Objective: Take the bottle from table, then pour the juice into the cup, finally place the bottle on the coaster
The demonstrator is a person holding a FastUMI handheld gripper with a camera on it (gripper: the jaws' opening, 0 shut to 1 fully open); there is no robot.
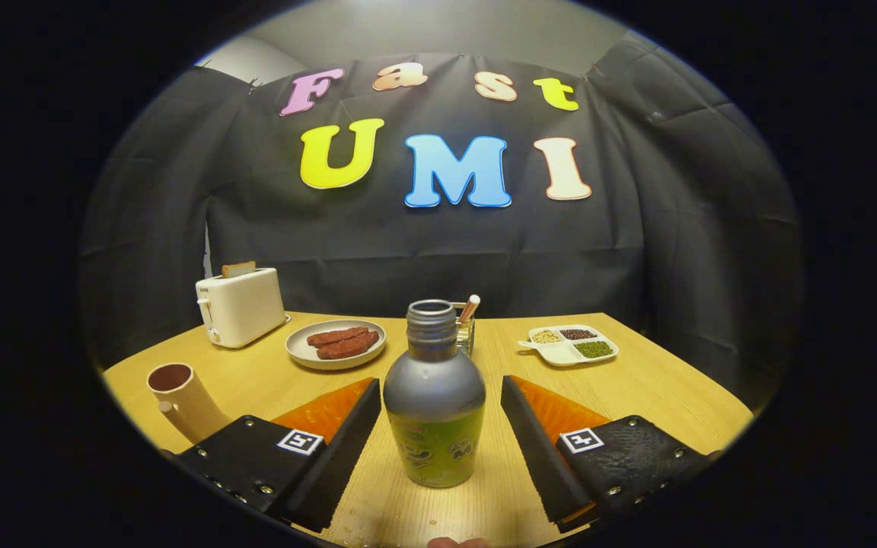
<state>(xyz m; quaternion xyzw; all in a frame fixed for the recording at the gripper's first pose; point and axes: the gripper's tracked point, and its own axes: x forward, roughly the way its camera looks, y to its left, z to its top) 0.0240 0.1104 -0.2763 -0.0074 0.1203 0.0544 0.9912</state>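
While the claw [438,449] gapes, the bottle [434,396] stands untouched between its fingers.

Dim booth, warm light from above; soft sheen on desk [659,380]; fisheye bends the edges; centre sharp, rim darkens.

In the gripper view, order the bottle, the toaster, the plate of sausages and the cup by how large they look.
1. bottle, between the open jaws, though nearness enlarges it
2. toaster
3. plate of sausages and cup look alike; the cup is nearer, so I leave them unranked.
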